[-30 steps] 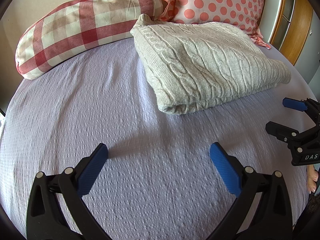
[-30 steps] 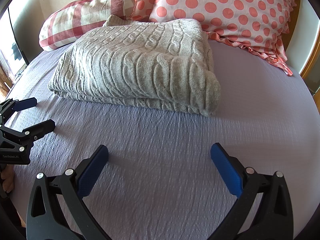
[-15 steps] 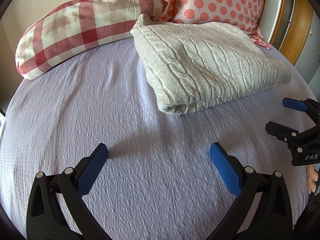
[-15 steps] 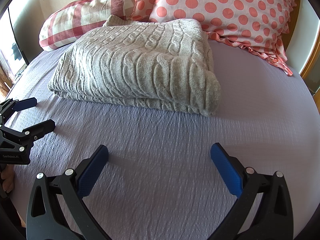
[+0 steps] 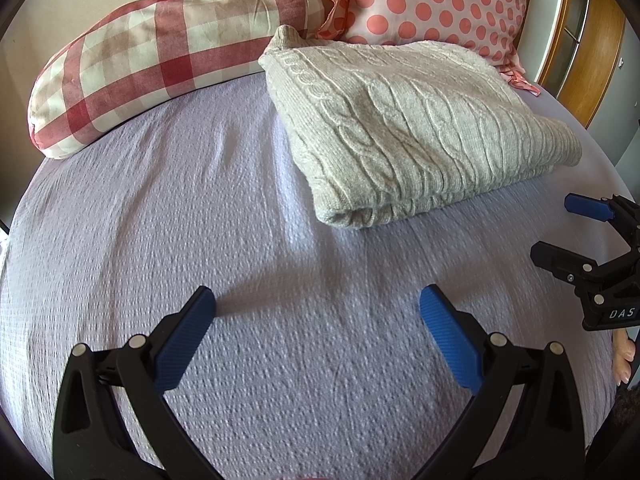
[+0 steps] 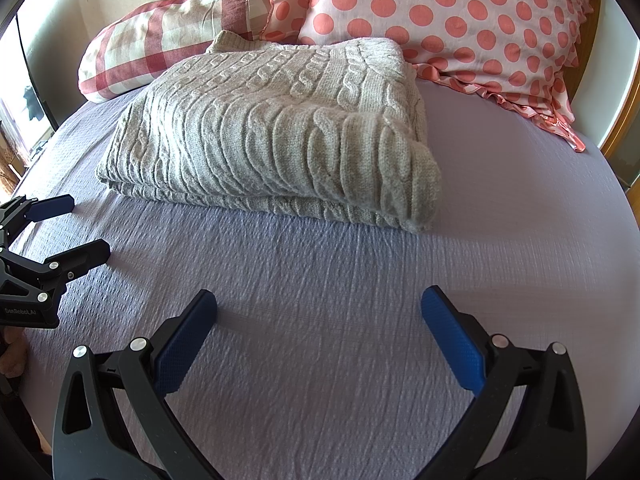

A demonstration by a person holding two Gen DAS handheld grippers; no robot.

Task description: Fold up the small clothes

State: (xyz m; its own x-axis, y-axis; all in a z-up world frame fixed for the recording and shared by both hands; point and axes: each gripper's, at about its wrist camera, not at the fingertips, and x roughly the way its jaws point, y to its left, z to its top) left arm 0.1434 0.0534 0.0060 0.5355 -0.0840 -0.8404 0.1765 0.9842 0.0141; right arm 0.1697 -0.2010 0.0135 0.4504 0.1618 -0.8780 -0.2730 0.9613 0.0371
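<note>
A grey cable-knit sweater [image 5: 408, 128] lies folded in a thick rectangle on the lilac bed sheet [image 5: 200, 220]; it also shows in the right wrist view [image 6: 272, 136]. My left gripper [image 5: 316, 312] is open and empty, above the bare sheet in front of the sweater's left corner. My right gripper [image 6: 318, 312] is open and empty, above the sheet in front of the sweater's right end. Each gripper shows at the edge of the other's view: the right gripper [image 5: 560, 228] and the left gripper [image 6: 76, 228], both open.
A red-and-white checked pillow [image 5: 152, 48] and a pink polka-dot pillow [image 5: 432, 0] lean at the head of the bed behind the sweater. A wooden frame [image 5: 580, 40] stands at the far right.
</note>
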